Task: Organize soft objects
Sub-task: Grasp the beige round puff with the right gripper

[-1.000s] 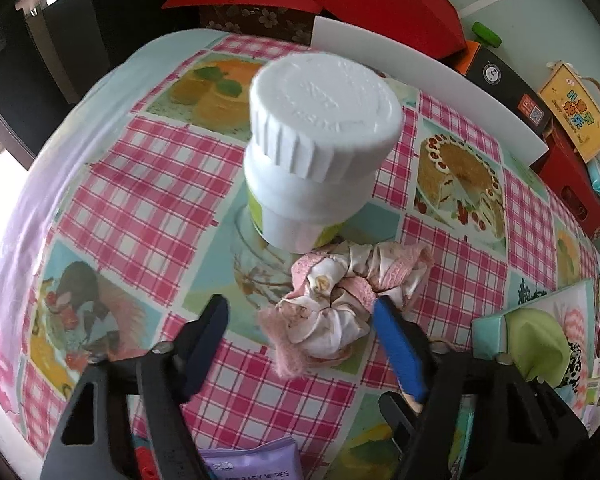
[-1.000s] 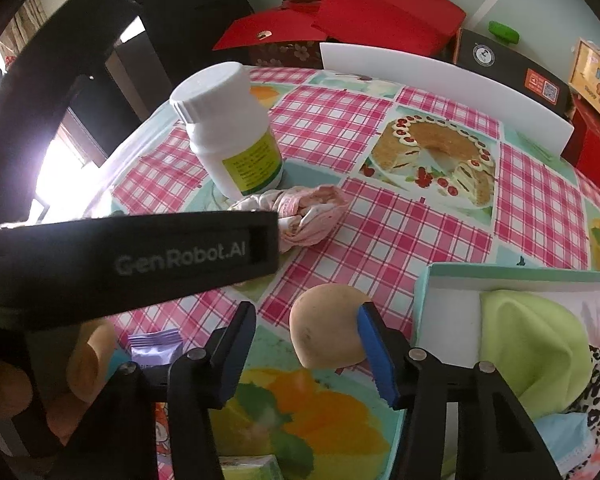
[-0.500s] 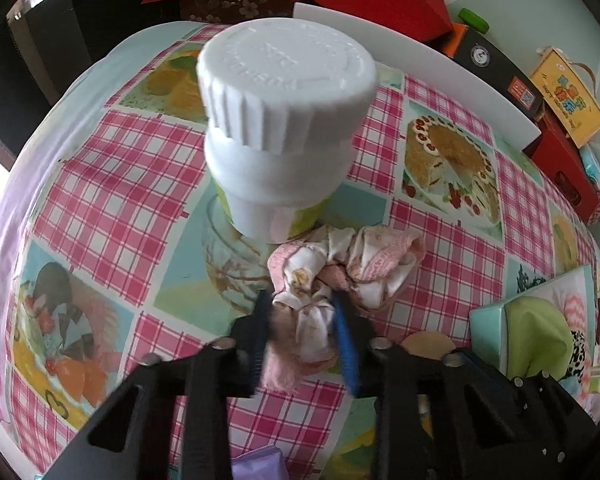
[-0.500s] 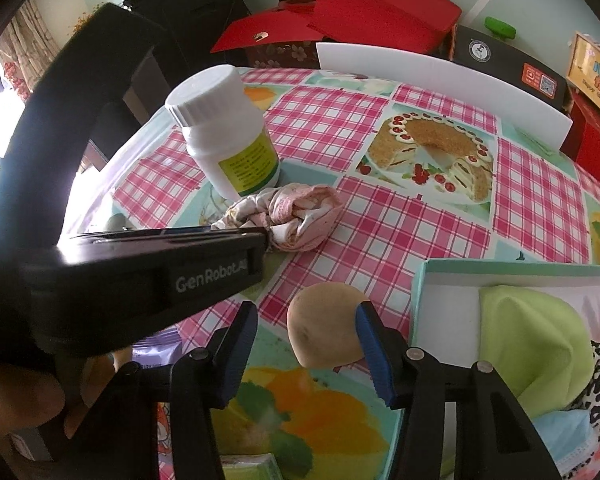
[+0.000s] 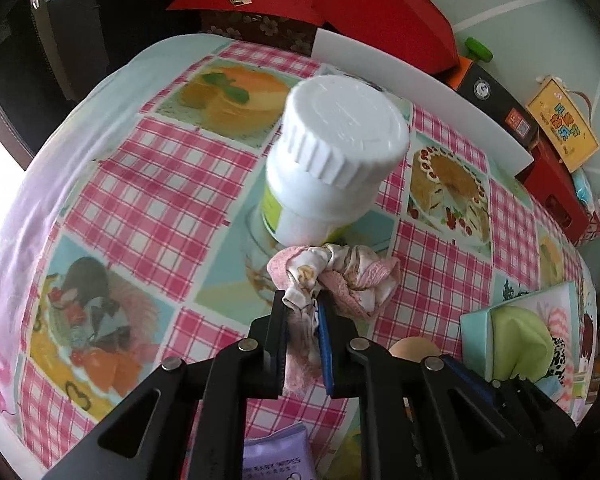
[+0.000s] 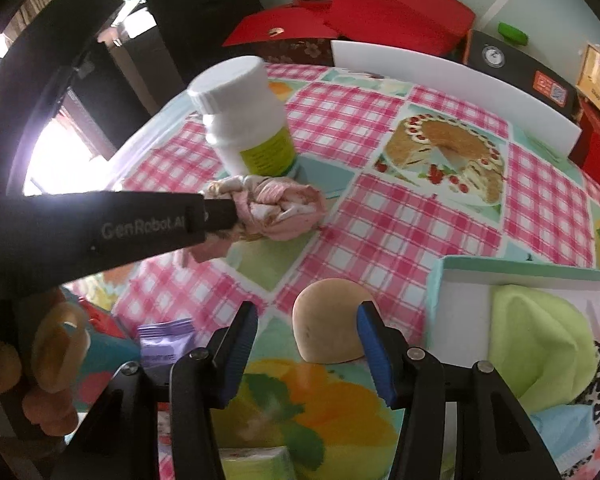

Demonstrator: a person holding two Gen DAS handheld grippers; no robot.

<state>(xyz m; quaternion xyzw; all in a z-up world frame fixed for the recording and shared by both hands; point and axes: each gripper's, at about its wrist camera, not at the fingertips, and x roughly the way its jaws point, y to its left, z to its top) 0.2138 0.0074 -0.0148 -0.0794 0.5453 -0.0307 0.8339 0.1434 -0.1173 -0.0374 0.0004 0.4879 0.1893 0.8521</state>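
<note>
Scrunchie [image 5: 336, 276] fabric is pinched at its near end by the closing left gripper [image 5: 303, 322], beside the white bottle [image 5: 332, 168] mid-tablecloth [image 5: 148, 184]. The storage box [image 6: 436, 304] lies rightward, where the right gripper [image 6: 306, 340] is held half-open around a beige sponge [image 6: 328, 328].

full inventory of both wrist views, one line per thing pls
scrunchie: 1, pink and cream, at the bottle's foot, one end pinched in the left tongs
bottle: 1, white with green label, upright mid-table
sponge: 1, tan, between the right tongs' fingers
box: 1, teal and white, right edge, holds green, leopard and blue cloths
wipes pack: 1, purple, near edge
board: 1, white, far edge
cartons: several, red, behind table
tablecloth: 1, pink check with cake prints
left tongs: closing on the scrunchie
right tongs: open around the sponge
hand: 1, lower left, on the left tool
</note>
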